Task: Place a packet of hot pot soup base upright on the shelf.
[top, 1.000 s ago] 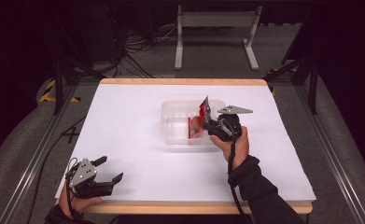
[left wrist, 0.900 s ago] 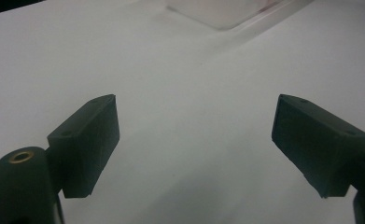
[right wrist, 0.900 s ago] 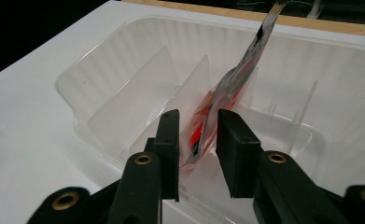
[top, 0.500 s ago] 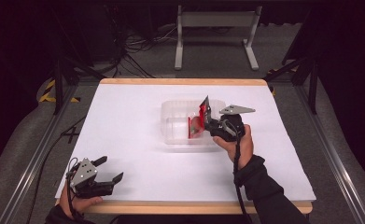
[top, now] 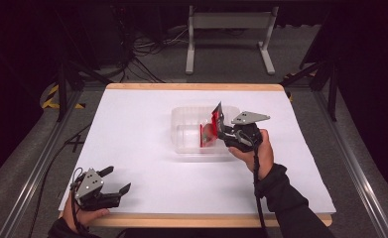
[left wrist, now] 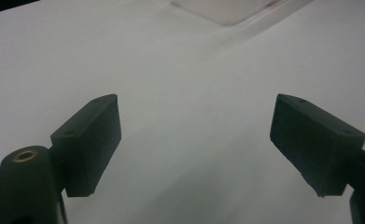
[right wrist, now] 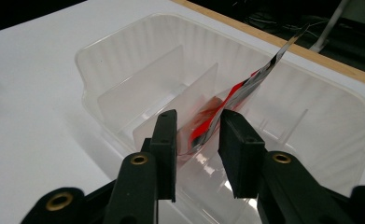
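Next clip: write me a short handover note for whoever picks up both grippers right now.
Right gripper: at the near wall of the clear divided tray, jaws a little apart around the red packet; whether they still pinch it is unclear.
Left gripper: open, holding nothing, low at the near left corner of the white table.
Packet: standing tilted in a tray compartment, lower end inside, top corner above the rim.
Done: packet brought into the tray.
Left: probably let it settle, release and back the right gripper away.
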Motion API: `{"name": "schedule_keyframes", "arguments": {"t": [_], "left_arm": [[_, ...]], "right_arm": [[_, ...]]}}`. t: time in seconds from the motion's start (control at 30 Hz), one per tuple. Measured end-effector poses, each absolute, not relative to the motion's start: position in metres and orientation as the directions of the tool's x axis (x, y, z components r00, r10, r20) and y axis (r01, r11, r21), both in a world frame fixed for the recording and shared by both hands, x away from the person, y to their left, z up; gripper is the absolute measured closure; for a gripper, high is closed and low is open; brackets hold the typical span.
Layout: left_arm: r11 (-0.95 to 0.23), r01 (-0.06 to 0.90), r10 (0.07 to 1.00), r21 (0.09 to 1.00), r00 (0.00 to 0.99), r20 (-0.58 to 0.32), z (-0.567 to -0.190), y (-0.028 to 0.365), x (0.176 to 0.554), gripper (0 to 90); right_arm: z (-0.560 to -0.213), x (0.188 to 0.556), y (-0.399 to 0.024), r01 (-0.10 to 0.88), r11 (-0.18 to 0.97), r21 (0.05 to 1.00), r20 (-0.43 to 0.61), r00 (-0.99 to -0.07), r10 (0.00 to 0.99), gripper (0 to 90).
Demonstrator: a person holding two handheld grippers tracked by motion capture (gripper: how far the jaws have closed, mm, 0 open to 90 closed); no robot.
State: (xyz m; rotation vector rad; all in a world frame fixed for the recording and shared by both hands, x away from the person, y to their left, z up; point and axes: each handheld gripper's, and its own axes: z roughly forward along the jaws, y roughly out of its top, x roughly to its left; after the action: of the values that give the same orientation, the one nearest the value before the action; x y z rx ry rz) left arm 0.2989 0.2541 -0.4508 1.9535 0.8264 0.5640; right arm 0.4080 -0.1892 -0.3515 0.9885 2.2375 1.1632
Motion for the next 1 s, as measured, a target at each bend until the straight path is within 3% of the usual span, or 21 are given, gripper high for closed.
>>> {"name": "schedule_keyframes", "arguments": {"t": [1.0], "left_arm": [[-0.368, 0.330, 0.738, 0.869, 0.673, 0.057, -0.453, 0.253, 0.300, 16.8]], "right_arm": [[-0.344, 0.390, -0.211, 0.305, 0.552, 0.776, -0.189, -0.723, 0.664, 61.5]]}}
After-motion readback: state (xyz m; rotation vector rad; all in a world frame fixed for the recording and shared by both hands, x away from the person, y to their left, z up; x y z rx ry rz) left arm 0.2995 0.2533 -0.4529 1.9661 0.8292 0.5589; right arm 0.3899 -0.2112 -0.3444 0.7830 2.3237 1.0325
